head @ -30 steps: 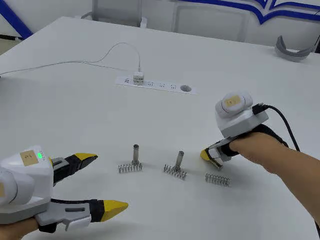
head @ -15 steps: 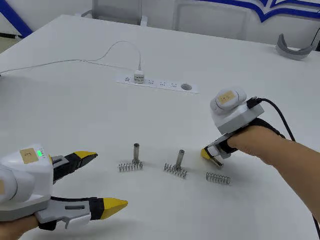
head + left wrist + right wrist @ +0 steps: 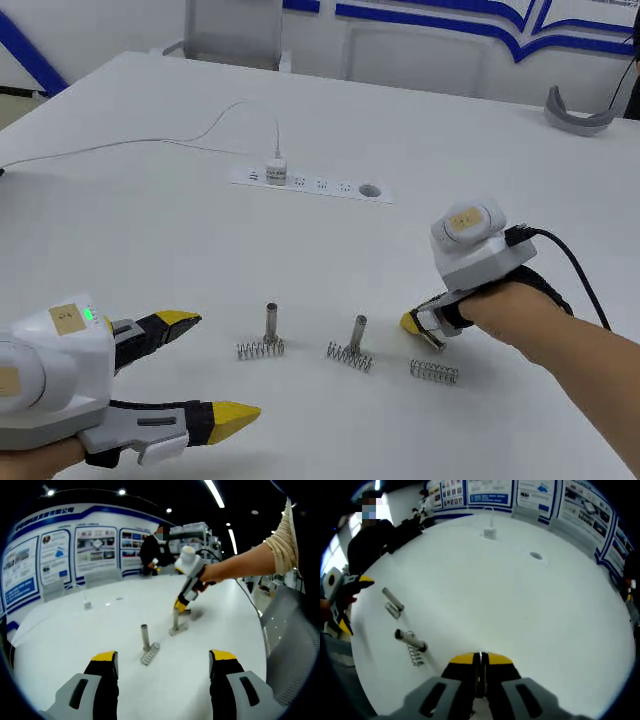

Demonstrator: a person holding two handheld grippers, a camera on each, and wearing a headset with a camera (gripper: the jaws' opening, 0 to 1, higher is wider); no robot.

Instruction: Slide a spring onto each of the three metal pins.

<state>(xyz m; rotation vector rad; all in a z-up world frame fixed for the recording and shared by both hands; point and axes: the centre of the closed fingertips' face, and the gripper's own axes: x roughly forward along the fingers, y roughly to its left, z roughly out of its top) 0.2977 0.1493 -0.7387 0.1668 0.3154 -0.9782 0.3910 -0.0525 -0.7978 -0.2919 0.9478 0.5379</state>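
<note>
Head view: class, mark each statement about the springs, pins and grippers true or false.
1. The left spring, middle spring and right spring all lie on the table. True.
2. The left pin wears a spring. False: it stands bare, and the left spring lies at its foot.
3. The left gripper is open. True.
4. The right gripper grips the right spring. False: its jaws are shut, and that spring lies on the table nearby.
5. The right pin lies flat. False: it stands upright.

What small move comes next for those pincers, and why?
Probably: open the right gripper, whose jaws are shut, and lower it over the loose spring lying beside it. The nearer pin and the farther pin both stand bare.
</note>
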